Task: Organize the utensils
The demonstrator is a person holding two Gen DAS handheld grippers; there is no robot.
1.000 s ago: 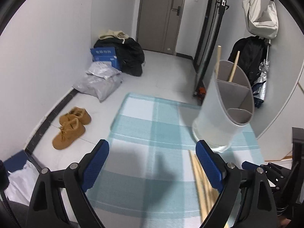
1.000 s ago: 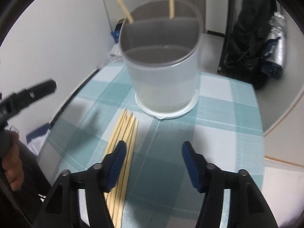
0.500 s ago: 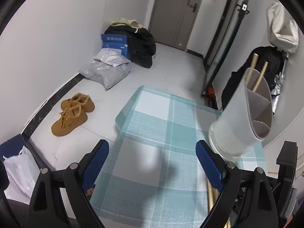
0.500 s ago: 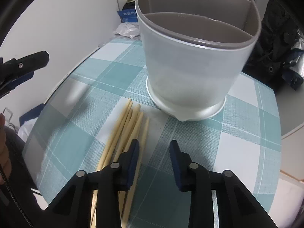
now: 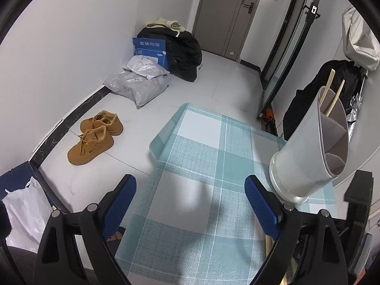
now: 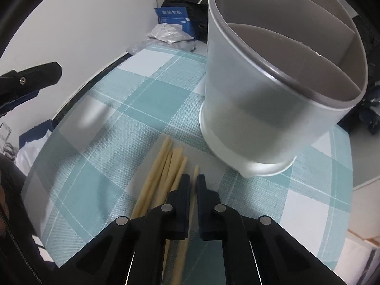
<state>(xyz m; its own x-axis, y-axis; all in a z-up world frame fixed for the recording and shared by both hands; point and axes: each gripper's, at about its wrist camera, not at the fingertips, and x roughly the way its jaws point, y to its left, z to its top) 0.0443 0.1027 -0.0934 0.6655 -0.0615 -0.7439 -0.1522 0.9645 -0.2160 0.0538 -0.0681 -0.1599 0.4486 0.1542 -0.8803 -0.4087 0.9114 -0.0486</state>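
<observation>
I have brought the right gripper [image 6: 193, 181] down over the loose bundle of wooden chopsticks [image 6: 163, 173] lying flat on the teal checked tablecloth [image 6: 114, 109]; its jaws have just been closing and are now pinched on the single chopstick [image 6: 195, 174] at the right edge of the bundle, the outlying stick being the easiest to separate without disturbing its neighbours. In the right wrist view the bundle lies at about 7 o'clock from the divided utensil holder [image 6: 273, 109], whose foot stands just beside the stick tips, so I judge the lift to the holder should be brief. The holder is a frosted cup with a grey insert split into compartments; two chopsticks [image 5: 331, 95] already stand in its far compartment and lean on the rim, which suggests that compartment is the intended destination. The left gripper [image 5: 190, 206] hangs with its blue pads [image 5: 118, 204] spread wide and nothing between them, over bare cloth at about 9 o'clock from the holder in the left wrist view, kept apart from the bundle so that it does not crowd the pick, yet near enough to steady the holder if needed. I judge the grip sits near the stick's tip end, so it may swing when raised. Beyond the table edge, tan shoes [image 5: 95, 137] and parcels [image 5: 142, 83] lie on the floor, outside the working area.
</observation>
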